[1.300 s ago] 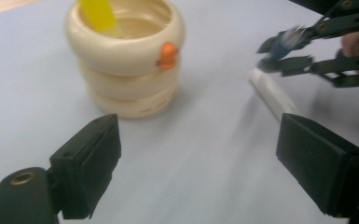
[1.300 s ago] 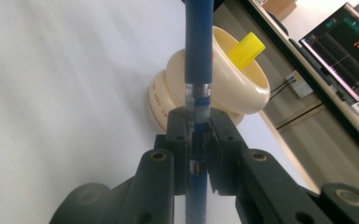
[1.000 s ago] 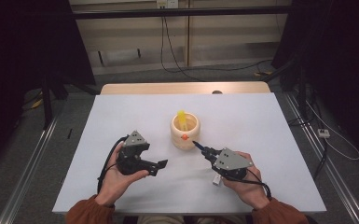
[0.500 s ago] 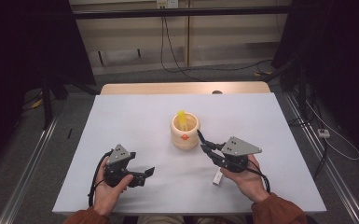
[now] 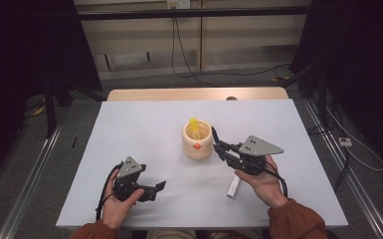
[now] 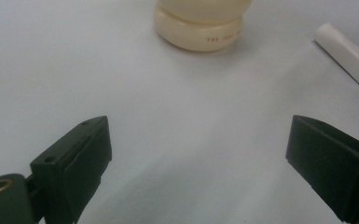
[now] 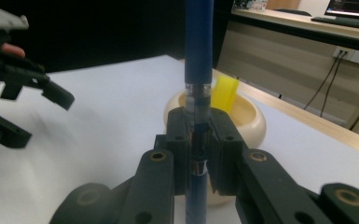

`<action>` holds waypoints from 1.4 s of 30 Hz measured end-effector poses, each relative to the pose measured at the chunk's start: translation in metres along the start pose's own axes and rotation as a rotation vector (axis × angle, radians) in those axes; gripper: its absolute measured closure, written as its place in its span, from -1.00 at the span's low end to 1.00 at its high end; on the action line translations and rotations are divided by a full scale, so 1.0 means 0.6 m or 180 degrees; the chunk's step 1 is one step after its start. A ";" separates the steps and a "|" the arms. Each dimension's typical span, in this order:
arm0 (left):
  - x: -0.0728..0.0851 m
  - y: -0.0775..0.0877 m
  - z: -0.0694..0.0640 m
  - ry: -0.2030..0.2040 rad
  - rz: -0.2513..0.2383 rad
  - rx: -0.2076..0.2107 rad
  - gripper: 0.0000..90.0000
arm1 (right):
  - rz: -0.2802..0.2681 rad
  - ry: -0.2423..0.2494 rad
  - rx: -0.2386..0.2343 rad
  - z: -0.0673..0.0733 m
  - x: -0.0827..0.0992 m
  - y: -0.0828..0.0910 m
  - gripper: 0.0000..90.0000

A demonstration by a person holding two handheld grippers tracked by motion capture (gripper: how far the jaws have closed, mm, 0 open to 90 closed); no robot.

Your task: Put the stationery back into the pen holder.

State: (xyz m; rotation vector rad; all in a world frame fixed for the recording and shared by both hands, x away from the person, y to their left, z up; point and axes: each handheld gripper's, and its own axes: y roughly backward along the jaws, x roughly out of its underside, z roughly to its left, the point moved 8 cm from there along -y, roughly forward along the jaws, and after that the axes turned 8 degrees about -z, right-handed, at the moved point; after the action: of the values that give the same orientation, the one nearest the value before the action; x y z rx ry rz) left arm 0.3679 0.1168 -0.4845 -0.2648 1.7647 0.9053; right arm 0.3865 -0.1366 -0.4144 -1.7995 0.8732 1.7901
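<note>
1. the right gripper [image 5: 220, 146] is clenched on a blue pen [image 7: 198, 56]; in the right gripper view the pen stands upright between the two black jaws, with a clear section and a metal ring at the pads.
2. in the high view that gripper sits just to the right of the cream holder [image 5: 197, 141], its jaw tips close beside the holder's rim, and the pen's dark tip [image 5: 214, 133] pokes up near the rim.
3. the left gripper [image 5: 155, 188] is released: in the left gripper view its jaws stand wide apart with bare white table [image 6: 177, 121] between them and nothing in the gap.
4. the left gripper rests low at the near left of the table, well apart from the holder, held in the person's left hand [image 5: 117, 209].
5. the holder stands upright near the middle of the table, with a yellow item [image 5: 194, 125] sticking out of it and a small orange mark on its front.
6. a white cap-like stick [image 5: 233, 187] lies flat on the table just beside the right hand [image 5: 261, 181], on its inner side.
7. both sleeves at the near edge are rust-orange.
</note>
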 end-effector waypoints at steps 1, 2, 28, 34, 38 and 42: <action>-0.002 0.002 0.003 0.0003 -0.0022 -0.0034 -0.86 | -0.0029 -0.0031 0.0009 -0.002 -0.005 -0.002 0.78; -0.003 0.004 0.006 0.0014 -0.0048 -0.0058 -0.87 | -0.0053 -0.0044 0.0007 -0.004 -0.010 -0.003 0.78; -0.002 0.006 0.015 0.0091 -0.0031 -0.0099 -0.88 | -0.0321 -0.0228 -0.0019 -0.038 -0.070 -0.069 0.78; -0.002 0.006 0.016 0.0095 -0.0035 -0.0096 -0.88 | -0.0376 -0.0295 0.0014 -0.051 -0.077 -0.087 0.78; -0.001 0.005 0.016 0.0076 -0.0015 -0.0102 -0.88 | -0.0377 -0.0326 0.0058 -0.057 -0.077 -0.101 0.78; -0.001 0.005 0.016 0.0079 -0.0013 -0.0096 -0.88 | -0.0391 -0.0357 0.0070 -0.060 -0.075 -0.120 0.78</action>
State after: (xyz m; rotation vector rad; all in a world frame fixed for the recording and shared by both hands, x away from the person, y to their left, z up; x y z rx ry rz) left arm 0.3736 0.1253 -0.4838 -0.3002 1.7739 0.9299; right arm 0.4648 -0.1068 -0.3760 -1.6834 0.7203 1.7775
